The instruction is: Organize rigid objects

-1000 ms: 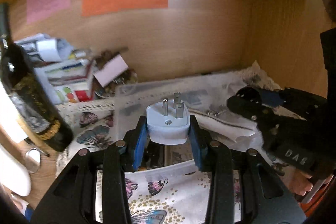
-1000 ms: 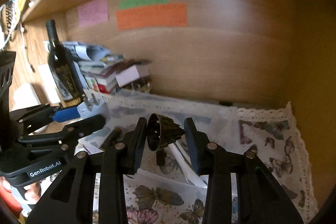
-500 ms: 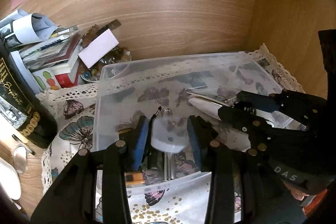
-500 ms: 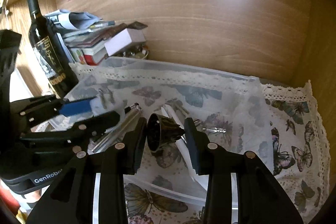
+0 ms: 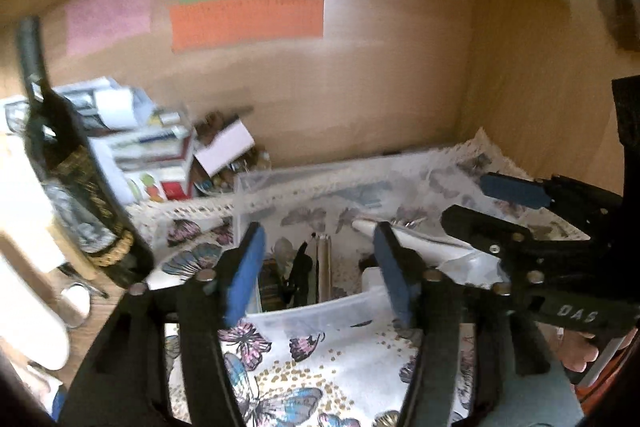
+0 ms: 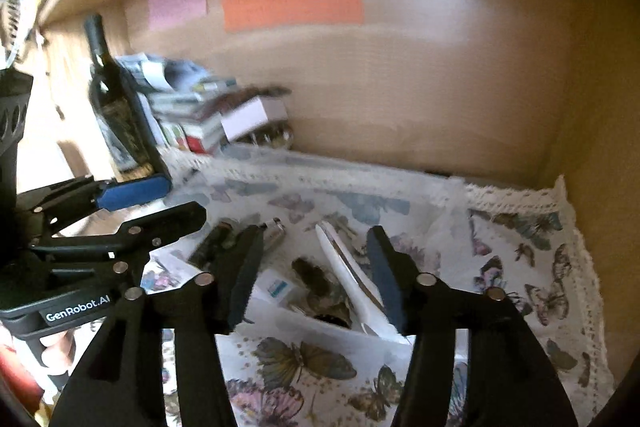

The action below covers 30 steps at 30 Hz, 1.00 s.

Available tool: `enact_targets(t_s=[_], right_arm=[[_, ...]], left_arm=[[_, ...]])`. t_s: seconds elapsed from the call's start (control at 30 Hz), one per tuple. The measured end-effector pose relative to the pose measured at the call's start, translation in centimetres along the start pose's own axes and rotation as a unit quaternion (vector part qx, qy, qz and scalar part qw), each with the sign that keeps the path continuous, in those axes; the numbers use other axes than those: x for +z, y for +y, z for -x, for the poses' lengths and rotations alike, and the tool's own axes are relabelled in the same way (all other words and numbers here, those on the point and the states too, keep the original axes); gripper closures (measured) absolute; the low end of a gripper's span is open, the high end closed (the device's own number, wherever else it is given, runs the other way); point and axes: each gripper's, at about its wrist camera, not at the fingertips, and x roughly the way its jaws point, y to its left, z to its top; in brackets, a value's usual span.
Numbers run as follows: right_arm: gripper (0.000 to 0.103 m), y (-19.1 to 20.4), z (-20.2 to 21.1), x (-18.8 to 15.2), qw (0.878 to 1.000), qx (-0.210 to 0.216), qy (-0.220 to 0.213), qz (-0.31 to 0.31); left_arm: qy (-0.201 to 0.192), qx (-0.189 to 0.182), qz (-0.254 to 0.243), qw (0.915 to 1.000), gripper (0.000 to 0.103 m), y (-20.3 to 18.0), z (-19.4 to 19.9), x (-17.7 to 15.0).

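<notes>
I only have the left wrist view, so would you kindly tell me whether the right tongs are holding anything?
Observer: No, the right tongs stand open with nothing between them.
Operator: Thank you. What lies beneath them?
Observer: A dark fluted piece lies inside the clear bin.
Operator: And is anything next to that piece?
Observer: A white plug with a blue mark on its face lies just to its left in the bin.
</notes>
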Motion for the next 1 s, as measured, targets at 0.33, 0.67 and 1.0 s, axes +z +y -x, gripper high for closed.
enact_targets(t_s=[0.33, 0.67, 1.0], right_arm=[[0.018, 1.6, 10.2, -1.0, 0.992, -0.004, -0.123, 0.007], [0.000, 3.1, 15.2, -3.0, 0.983, -0.015, -0.182, 0.004], [0.000, 3.7, 16.2, -3.6, 0.981, -0.021, -0.194, 0.007]], left_arm=[[-0.110, 0.005, 0.016, 0.9938, 0.006, -1.5, 9.6, -1.2], [-0.158, 0.009, 0.008, 0.9874, 0.000, -3.1, 14.8, -3.1], [-0.179, 0.016, -0.005, 0.9837, 0.000, -3.9, 16.4, -3.8]])
